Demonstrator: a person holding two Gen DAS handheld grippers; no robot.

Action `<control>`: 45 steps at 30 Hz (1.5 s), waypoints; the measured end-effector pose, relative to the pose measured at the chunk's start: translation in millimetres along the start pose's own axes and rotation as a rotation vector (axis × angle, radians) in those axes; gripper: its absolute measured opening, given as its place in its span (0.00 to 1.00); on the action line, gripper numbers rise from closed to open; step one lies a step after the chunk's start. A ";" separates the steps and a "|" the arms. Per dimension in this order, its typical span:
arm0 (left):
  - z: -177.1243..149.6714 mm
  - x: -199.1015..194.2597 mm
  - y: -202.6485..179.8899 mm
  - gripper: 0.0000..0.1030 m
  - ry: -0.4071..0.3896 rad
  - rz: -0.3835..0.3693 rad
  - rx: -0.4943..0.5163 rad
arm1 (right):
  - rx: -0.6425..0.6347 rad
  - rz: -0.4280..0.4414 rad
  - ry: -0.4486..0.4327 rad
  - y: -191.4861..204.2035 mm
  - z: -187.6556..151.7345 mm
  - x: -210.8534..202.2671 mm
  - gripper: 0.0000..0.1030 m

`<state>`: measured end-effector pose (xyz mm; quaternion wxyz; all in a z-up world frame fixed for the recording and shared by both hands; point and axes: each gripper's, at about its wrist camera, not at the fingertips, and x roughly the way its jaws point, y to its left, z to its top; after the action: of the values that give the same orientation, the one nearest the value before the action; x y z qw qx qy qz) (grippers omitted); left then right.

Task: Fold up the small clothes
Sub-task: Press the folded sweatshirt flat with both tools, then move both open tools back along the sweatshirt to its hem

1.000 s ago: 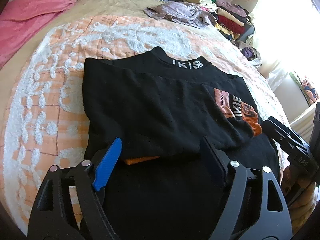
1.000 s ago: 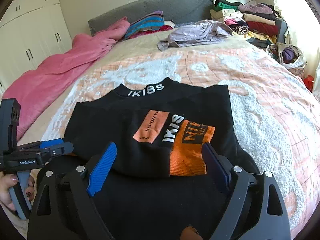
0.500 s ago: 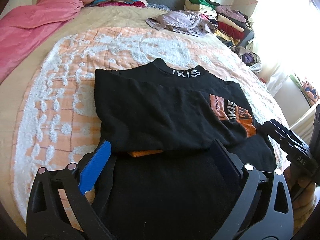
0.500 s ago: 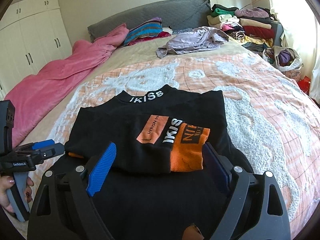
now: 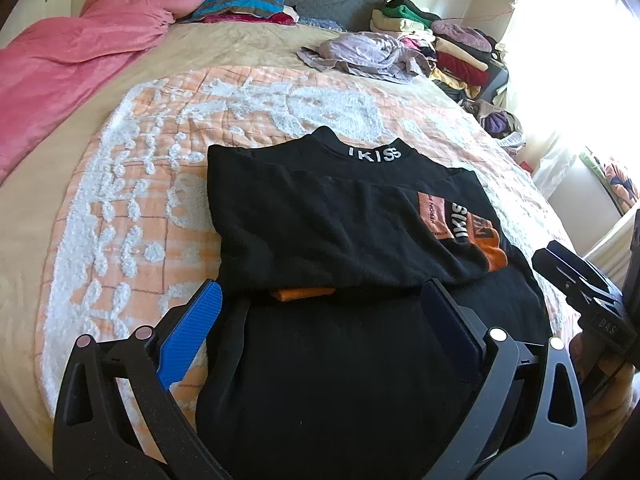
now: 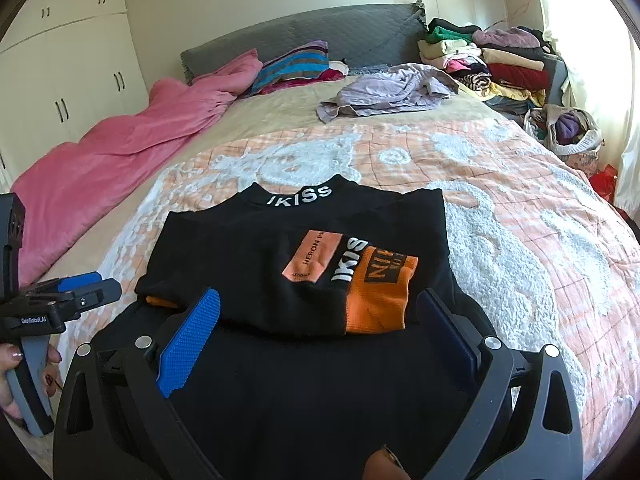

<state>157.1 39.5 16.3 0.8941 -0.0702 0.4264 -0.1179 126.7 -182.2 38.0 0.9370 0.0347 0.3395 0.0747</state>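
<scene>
While both sleeves lie folded across the black shirt (image 6: pixel 280 264) on the bed (image 6: pixel 520 208), its near hem is unfolded, and the left claw (image 5: pixel 320 312) and right claw (image 6: pixel 320 316) gape empty above it.

Both wrist views low, facing headboard (image 6: pixel 304 40), sharing shirt (image 5: pixel 340 224)

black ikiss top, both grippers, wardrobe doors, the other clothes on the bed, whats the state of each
black IKISS top: flat on the quilt, sleeves folded across the front, lower body not folded up
left gripper: open, holding nothing
right gripper: open, holding nothing
wardrobe doors: closed
lilac garment: crumpled, unfolded
clothes pile: stacked, mostly folded
pink blanket: bunched along the bed's edge
</scene>
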 end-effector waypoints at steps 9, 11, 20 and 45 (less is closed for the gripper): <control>-19.4 -13.5 9.4 0.91 -0.001 0.013 -0.011 | -0.009 -0.028 0.015 0.4 -16.9 -12.3 0.95; -24.8 -15.8 12.6 0.91 0.000 0.021 -0.016 | -0.008 -0.034 0.017 -0.1 -20.9 -15.5 0.95; -45.2 -28.6 22.9 0.91 -0.002 0.040 -0.030 | -0.024 -0.051 0.023 2.7 -36.4 -30.3 0.95; -96.3 -56.5 45.0 0.91 0.034 0.107 -0.076 | -0.025 -0.068 0.060 -14.2 -72.3 -47.7 0.95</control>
<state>54.5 95.7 -12.1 0.8883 -0.0793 0.4490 -0.0548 45.8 -203.0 11.0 0.9287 0.0092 0.3675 0.0481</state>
